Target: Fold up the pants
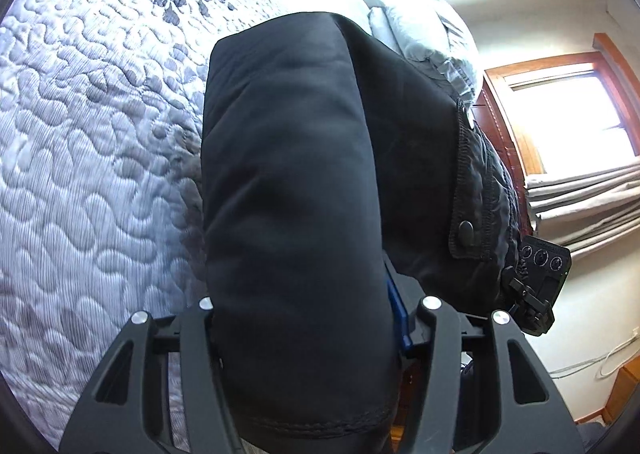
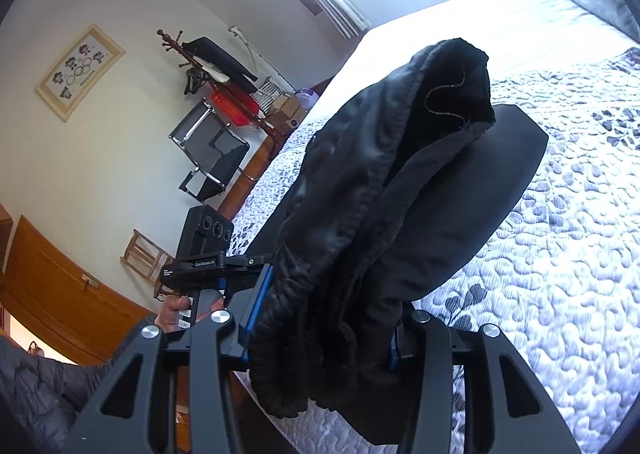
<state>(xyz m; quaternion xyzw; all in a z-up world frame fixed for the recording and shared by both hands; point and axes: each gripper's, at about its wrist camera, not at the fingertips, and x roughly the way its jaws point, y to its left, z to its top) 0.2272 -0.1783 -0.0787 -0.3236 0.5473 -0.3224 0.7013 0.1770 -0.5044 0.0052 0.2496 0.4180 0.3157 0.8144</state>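
Black pants lie on the quilted bed and fill the middle of the left wrist view. My left gripper is shut on a folded leg end of the pants; the cloth hides its fingertips. The waistband with a snap button hangs at the right. In the right wrist view my right gripper is shut on the bunched elastic waistband of the pants, held above the bed. The left gripper's body shows at the left there, in a hand.
The grey-white quilt covers the bed, with pillows at its head. A window with curtains is at the right. A chair, a coat rack and wooden furniture stand along the wall.
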